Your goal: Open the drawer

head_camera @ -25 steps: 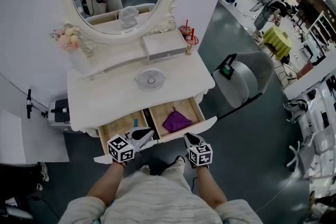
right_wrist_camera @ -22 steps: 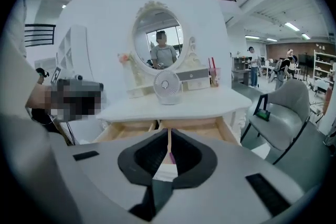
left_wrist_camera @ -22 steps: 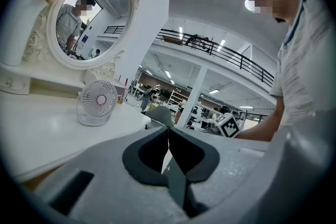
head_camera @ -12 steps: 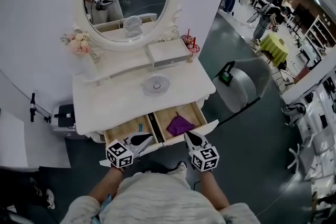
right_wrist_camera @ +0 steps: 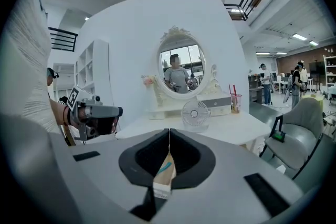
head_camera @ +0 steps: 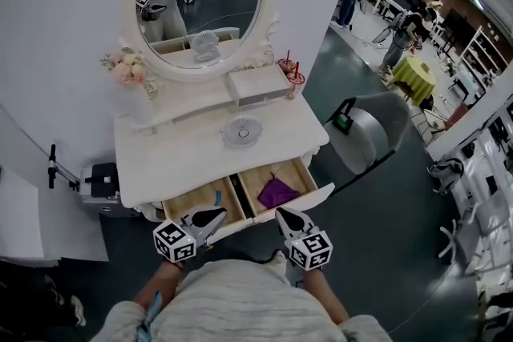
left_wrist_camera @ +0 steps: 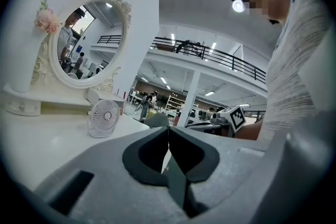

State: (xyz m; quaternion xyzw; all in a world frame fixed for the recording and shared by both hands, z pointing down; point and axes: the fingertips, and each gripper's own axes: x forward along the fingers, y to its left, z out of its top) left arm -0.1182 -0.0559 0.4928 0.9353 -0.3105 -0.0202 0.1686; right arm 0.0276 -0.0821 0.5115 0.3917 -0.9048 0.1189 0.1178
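Small white fan [head_camera: 243,130] below an oval mirror [head_camera: 200,0], pink flowers [head_camera: 124,68] left, grey chair [head_camera: 373,132] right.

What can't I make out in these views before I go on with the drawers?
Left drawer contents: head view, the left gripper covers the front; what lies inside is too small to name.
Drawer handles: head view from above shows none.
Purple item in the right drawer: head view, too small to identify.
Both gripper views: each gripper's body hides the drawers, bar a sliver behind the shut jaws of the right gripper.
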